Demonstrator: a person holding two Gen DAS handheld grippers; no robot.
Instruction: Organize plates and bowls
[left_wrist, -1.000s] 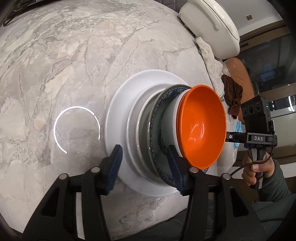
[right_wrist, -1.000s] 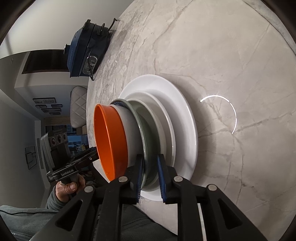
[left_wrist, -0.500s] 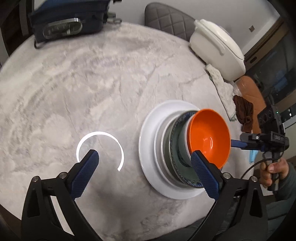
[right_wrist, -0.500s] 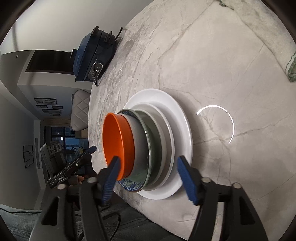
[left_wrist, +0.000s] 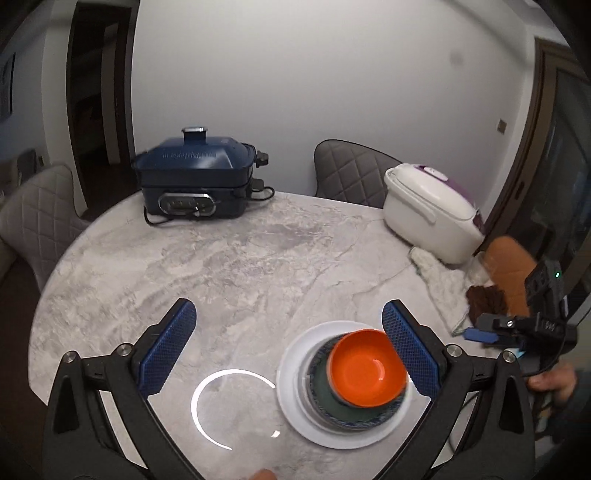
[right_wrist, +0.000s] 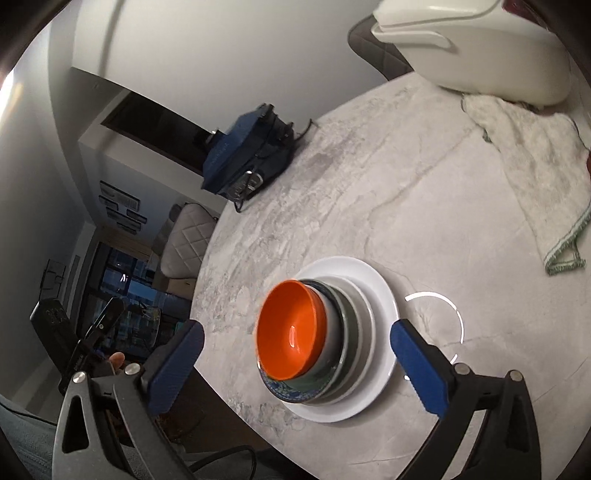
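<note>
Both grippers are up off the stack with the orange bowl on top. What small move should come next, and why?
Probably just ease both grippers back and stop. The orange bowl sits nested on the darker bowls and the white plate; no loose dishes show on the marble table. The left gripper and right gripper are open and empty; the right's jaws have just been opening.

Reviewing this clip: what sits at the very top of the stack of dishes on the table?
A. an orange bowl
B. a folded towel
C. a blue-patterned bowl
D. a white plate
A. The orange bowl sits on top, nested in the darker bowls, with the white plate at the bottom of the stack.
</note>
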